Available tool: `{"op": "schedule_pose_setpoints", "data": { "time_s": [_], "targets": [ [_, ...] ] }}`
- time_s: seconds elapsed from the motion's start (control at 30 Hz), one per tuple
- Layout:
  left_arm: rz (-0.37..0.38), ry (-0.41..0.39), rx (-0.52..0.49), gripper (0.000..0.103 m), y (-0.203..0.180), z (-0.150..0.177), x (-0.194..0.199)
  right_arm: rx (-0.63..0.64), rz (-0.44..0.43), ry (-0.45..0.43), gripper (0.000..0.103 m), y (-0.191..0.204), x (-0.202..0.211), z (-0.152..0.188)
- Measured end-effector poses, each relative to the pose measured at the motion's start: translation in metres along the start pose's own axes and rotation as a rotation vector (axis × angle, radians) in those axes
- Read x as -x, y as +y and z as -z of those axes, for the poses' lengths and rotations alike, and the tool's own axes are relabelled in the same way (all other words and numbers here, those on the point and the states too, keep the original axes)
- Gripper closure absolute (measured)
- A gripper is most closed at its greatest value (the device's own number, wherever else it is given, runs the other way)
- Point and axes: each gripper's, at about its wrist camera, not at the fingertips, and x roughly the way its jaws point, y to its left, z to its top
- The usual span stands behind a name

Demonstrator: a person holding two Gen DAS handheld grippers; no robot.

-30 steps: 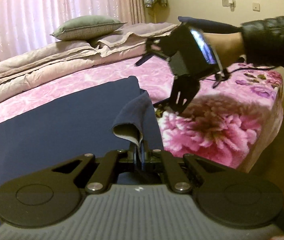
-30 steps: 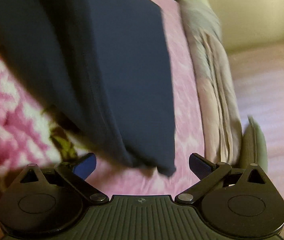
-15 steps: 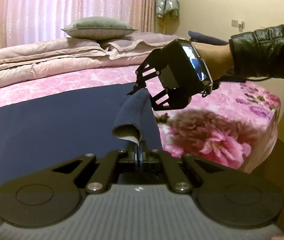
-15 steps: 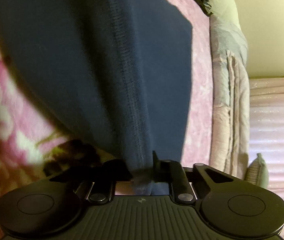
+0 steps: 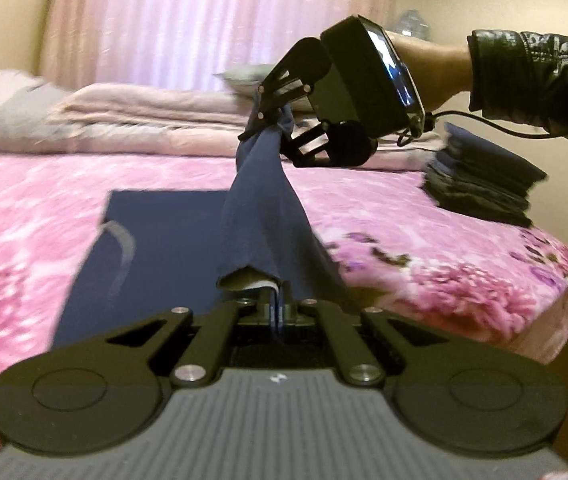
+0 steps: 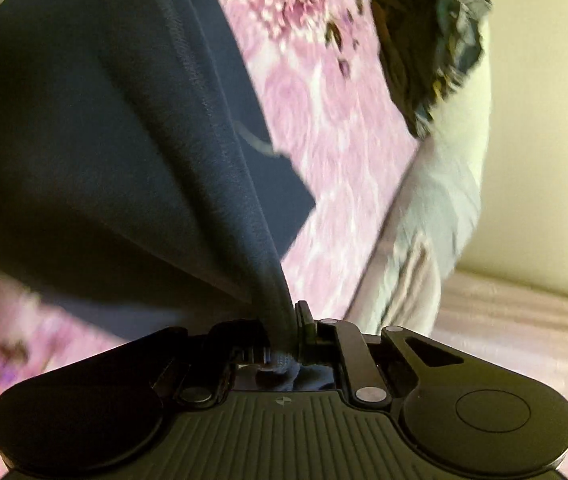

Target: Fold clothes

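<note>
A navy blue garment lies partly flat on the pink floral bed. Its right edge is lifted into a taut strip between both grippers. My left gripper is shut on the near corner of the garment. My right gripper is shut on the far corner and holds it high above the bed. In the right wrist view the hem of the garment runs straight into the shut right gripper.
A stack of folded dark clothes sits at the bed's right rear. Folded pale quilts lie along the back, below pink curtains. The bed's corner drops off at the right.
The right gripper, open a second ago, closed on the garment's far corner and rose. Both grippers have lifted the edge and swung it leftward over the bed.
</note>
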Motion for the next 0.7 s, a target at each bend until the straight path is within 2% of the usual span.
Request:
{"op": "schedule_pose_setpoints", "data": {
  "time_s": [0.1, 0.23, 0.37, 0.53, 0.57, 0.63, 0.67, 0.7],
  "targets": [
    [-0.049, 0.014, 0.072, 0.103, 0.035, 0.007, 0.008, 0.02, -0.047, -0.014, 0.093, -0.011, -0.034, -0.03],
    [-0.076, 0.026, 0.166, 0.103, 0.076, 0.015, 0.011, 0.025, -0.105, -0.032, 0.093, -0.01, -0.071, -0.06],
    [-0.067, 0.021, 0.234, 0.103, 0.098, 0.024, 0.011, 0.029, -0.132, -0.039, 0.093, -0.008, -0.087, -0.076],
    [-0.042, 0.02, 0.362, 0.103, 0.119, 0.034, 0.006, 0.045, -0.136, -0.051, 0.093, -0.016, -0.098, -0.078],
    [-0.037, 0.027, 0.396, 0.103, 0.123, 0.036, 0.004, 0.056, -0.131, -0.053, 0.089, -0.014, -0.099, -0.08],
    [-0.038, 0.043, 0.428, 0.103, 0.126, 0.041, 0.001, 0.062, -0.072, -0.057, 0.069, -0.006, -0.094, -0.081],
    [-0.04, 0.048, 0.431, 0.103, 0.125, 0.042, 0.001, 0.049, -0.028, -0.068, 0.046, -0.008, -0.091, -0.08],
    [-0.04, 0.053, 0.438, 0.103, 0.124, 0.044, 0.001, 0.035, 0.016, -0.08, 0.03, -0.01, -0.089, -0.078]
  ]
}}
